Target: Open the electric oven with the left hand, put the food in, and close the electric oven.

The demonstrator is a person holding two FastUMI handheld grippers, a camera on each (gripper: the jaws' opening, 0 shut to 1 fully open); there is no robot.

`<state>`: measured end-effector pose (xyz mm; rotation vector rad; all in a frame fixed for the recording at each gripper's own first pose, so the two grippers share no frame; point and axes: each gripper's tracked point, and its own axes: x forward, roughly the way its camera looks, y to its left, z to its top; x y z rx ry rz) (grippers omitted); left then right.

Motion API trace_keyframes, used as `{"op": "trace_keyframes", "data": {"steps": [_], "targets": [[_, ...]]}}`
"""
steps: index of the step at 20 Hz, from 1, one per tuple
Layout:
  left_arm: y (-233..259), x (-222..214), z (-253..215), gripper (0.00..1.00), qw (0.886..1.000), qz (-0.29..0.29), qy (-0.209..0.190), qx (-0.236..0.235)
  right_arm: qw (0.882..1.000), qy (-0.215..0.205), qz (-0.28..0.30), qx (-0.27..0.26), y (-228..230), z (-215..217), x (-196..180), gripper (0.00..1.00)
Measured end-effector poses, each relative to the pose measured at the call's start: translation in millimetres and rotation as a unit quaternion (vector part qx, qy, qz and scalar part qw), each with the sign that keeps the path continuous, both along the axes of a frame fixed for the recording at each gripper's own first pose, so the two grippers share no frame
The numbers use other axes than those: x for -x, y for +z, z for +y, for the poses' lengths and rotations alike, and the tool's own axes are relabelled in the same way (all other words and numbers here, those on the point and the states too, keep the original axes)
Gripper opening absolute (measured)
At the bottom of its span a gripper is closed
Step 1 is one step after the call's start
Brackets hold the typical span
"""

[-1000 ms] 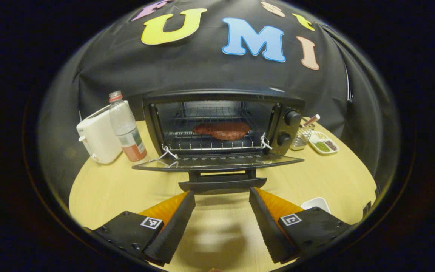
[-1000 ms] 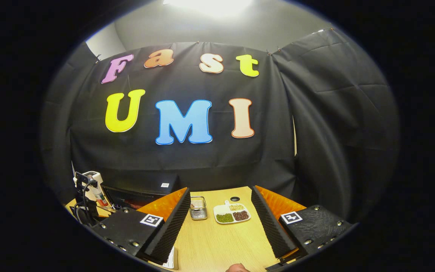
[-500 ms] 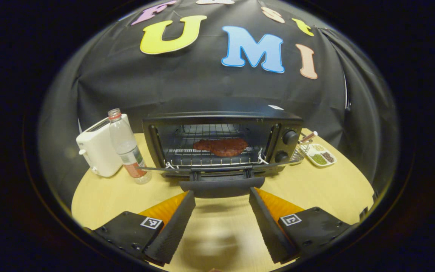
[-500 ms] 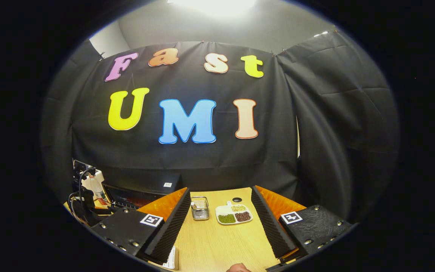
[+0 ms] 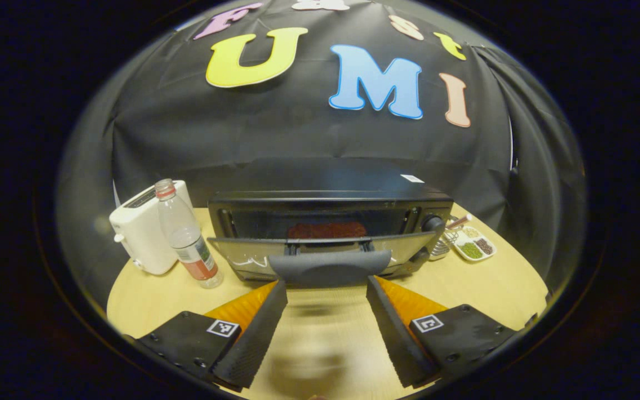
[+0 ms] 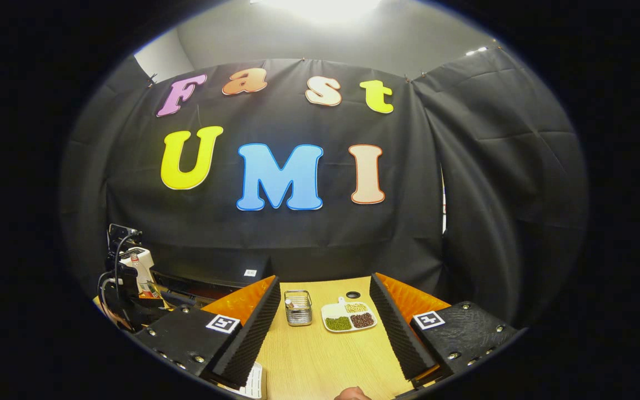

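In the left gripper view, the electric oven [image 5: 328, 222] is seen on the yellow table [image 5: 481, 283], against the black cloth at the far side. Its door [image 5: 320, 253] is tilted partway up, neither flat nor shut, with a gap left along the top edge. Through that gap the food [image 5: 326, 229], a reddish-brown piece, is seen lying inside the oven. The door handle [image 5: 330, 268] is placed just beyond the fingertips of the left gripper [image 5: 326, 289]. The jaws of the left gripper are spread wide, and nothing is held between them; whether the tips touch the handle cannot be told.

To the left of the oven a clear bottle [image 5: 185, 236] with a red cap is stood upright, and a white toaster [image 5: 142, 230] is set just behind it. To the right of the oven a wire basket [image 5: 443, 244] and a divided dish [image 5: 473, 244] of green and dark grains are seen near each other.

In the right gripper view, the right gripper [image 6: 324, 294] is held well to the right of the oven, above the table. Its jaws are likewise spread wide and nothing is gripped. Between its fingers the wire basket and the divided dish are seen on the table, and the oven is partly seen at the far left.
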<state>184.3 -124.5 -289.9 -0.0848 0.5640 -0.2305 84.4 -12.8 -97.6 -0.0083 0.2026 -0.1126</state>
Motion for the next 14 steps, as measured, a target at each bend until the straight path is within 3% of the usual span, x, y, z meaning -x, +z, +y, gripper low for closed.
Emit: {"op": "trace_keyframes", "data": {"steps": [7, 13, 14], "targets": [[38.7, -8.8, 15.5, 0.97, 0.998, -0.054, 0.011, 0.014, 1.0, 0.007, -0.004, -0.016, 2.3, 11.8, -8.4, 0.98], [147.6, 24.6, 26.4, 1.0, 0.986, -0.164, 0.031, -0.001, 0.998, 0.049, -0.025, -0.032, 16.1, 18.3, 0.9, 0.98], [162.6, 35.8, 26.5, 0.91, 0.983, -0.178, 0.036, -0.002, 0.997, 0.058, -0.027, -0.035, 16.8, 17.2, 5.3, 0.98]]}}
